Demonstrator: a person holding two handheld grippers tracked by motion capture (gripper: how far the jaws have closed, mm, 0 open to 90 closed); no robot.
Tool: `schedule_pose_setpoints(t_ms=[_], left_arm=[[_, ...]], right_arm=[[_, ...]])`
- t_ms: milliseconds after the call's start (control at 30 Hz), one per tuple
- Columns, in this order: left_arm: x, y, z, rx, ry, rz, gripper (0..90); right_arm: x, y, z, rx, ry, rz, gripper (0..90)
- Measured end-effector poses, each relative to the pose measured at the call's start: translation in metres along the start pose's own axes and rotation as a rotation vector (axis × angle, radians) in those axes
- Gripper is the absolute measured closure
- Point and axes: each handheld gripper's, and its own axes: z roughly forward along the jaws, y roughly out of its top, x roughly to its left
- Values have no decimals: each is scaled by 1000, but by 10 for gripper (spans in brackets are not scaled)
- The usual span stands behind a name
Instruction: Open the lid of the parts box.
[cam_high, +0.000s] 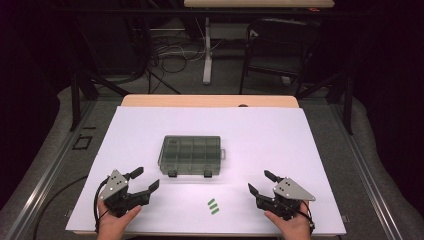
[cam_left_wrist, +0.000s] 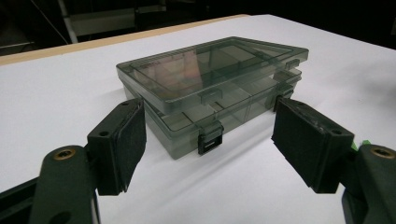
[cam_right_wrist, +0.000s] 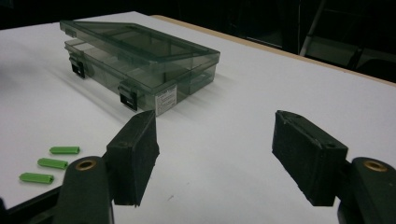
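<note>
You've got the white table (cam_high: 150, 125) w/ the smoky compartment box (cam_high: 190, 155) sitting mid-table, lid down, its two black latches (cam_left_wrist: 210, 139) on the edge facing you. Judging by the layout, the step in hand is getting that box open so the three green pegs (cam_high: 213, 206) can go in.

Left gripper (cam_high: 141, 181) rests near the front-left corner of the table, jaws spread wide, nothing between them; it points at the box's near-left corner. Right gripper (cam_high: 260, 182) rests at the front right, jaws likewise wide apart & empty, well clear of the box.

To do it well: bring the left in low & steady the box body by its side wall, not the lid, so it won't skate on the smooth surface. Work the latches one at a time w/ a right jaw tip, prying up from the bottom lip. The lid looks slightly raised already in the left gripper view, so check if the latches are actually seated. Pegs lie between box & table's near edge, just left of the right gripper; don't sweep them w/ your wrist.
</note>
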Motion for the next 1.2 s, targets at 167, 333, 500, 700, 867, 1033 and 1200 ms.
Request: schedule_pose_setpoints(t_ms=[167, 333, 500, 700, 867, 1033, 1200], left_arm=[[2, 1, 4, 40, -8, -39, 309], [2, 6, 5, 67, -9, -23, 345], [4, 11, 8, 96, -1, -35, 385], [8, 12, 12, 74, 13, -81, 442], [12, 12, 17, 71, 16, -127, 481], [21, 15, 19, 73, 23, -198, 481], [29, 19, 19, 82, 33, -216, 535]], right_arm=[[3, 2, 3, 18, -43, -48, 299], [2, 8, 6, 51, -24, -23, 343], [2, 18, 10, 72, -8, -6, 345], [4, 28, 17, 90, 36, 63, 450], [5, 33, 24, 95, 58, 71, 517], [9, 42, 34, 105, 88, 102, 633], [14, 53, 41, 111, 90, 101, 694]])
